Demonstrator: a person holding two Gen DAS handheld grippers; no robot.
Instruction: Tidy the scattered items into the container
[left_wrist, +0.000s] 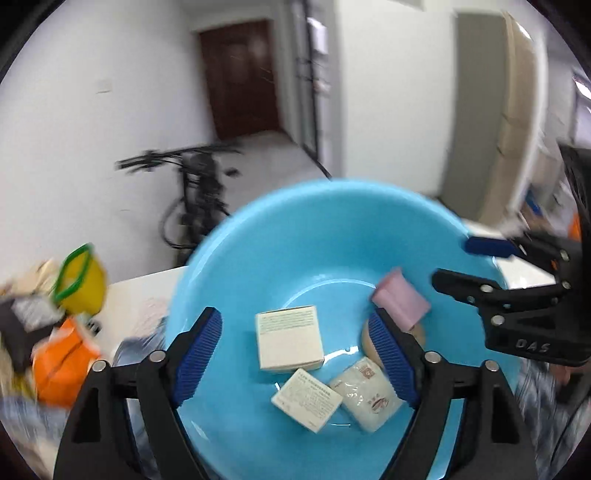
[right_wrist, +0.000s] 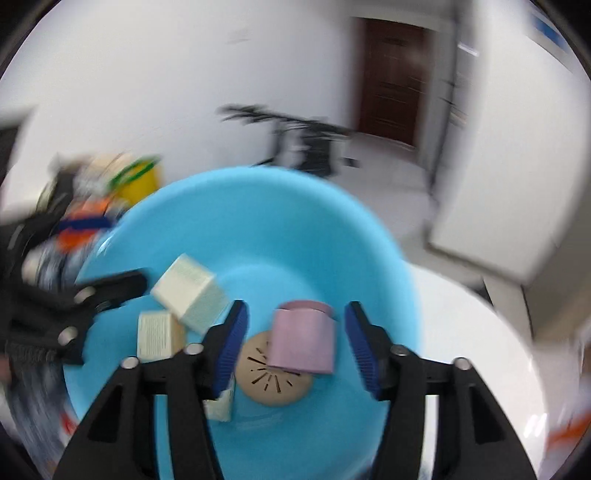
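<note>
A light blue basin (left_wrist: 295, 229) (right_wrist: 258, 221) holds several items. In it are a cream box (left_wrist: 288, 339) (right_wrist: 190, 295) standing tilted, a flat printed box (left_wrist: 306, 398) (right_wrist: 157, 334), a white packet (left_wrist: 365, 395) and a tan slotted disc (right_wrist: 273, 380). A pink pad (left_wrist: 400, 299) (right_wrist: 303, 339) rests partly on the disc. My left gripper (left_wrist: 295, 317) (right_wrist: 110, 254) stands open over the basin with nothing between its pads. My right gripper (right_wrist: 295, 310) (left_wrist: 458, 264) is open too. The pink pad lies between its fingers, clear of both pads.
The basin stands on a white table (left_wrist: 140, 295) (right_wrist: 461, 332). At its left lie a yellow tub with a green rim (left_wrist: 79, 280), an orange packet (left_wrist: 62, 362) and dark clutter. A bicycle (left_wrist: 195, 192) leans on the far wall near a brown door (left_wrist: 240, 77).
</note>
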